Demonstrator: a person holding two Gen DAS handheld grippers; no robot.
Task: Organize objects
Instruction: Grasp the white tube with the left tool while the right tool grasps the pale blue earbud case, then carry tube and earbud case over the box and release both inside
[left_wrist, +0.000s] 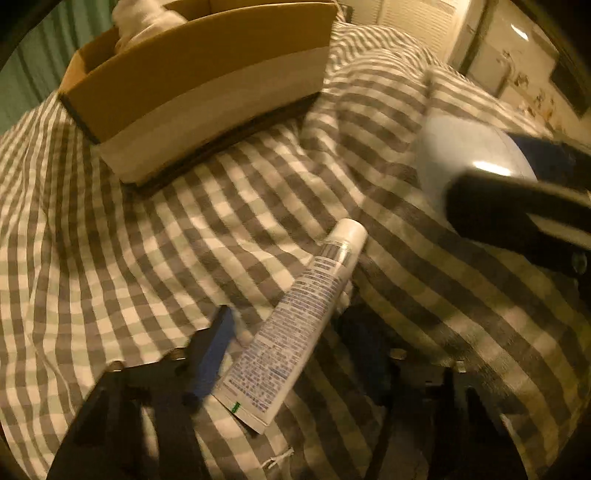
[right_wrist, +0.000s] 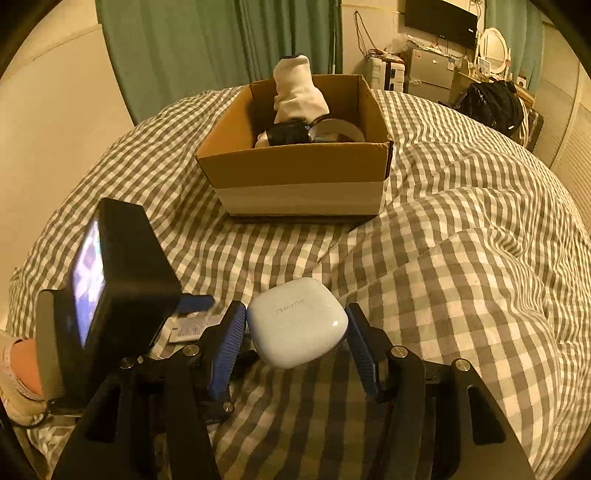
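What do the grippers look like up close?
Each gripper is black and chunky, with two fingers lined by ribbed blue pads and round silver bolts at the joints. The right gripper shows this best, its pads like little blue combs. The left gripper looks the same, though blurry; it carries a black box with a small glowing screen. No cables show.

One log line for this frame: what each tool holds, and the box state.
left tool: around tube, grip unclear | right tool: shut on earbud case | box: on checked bedding, sock inside
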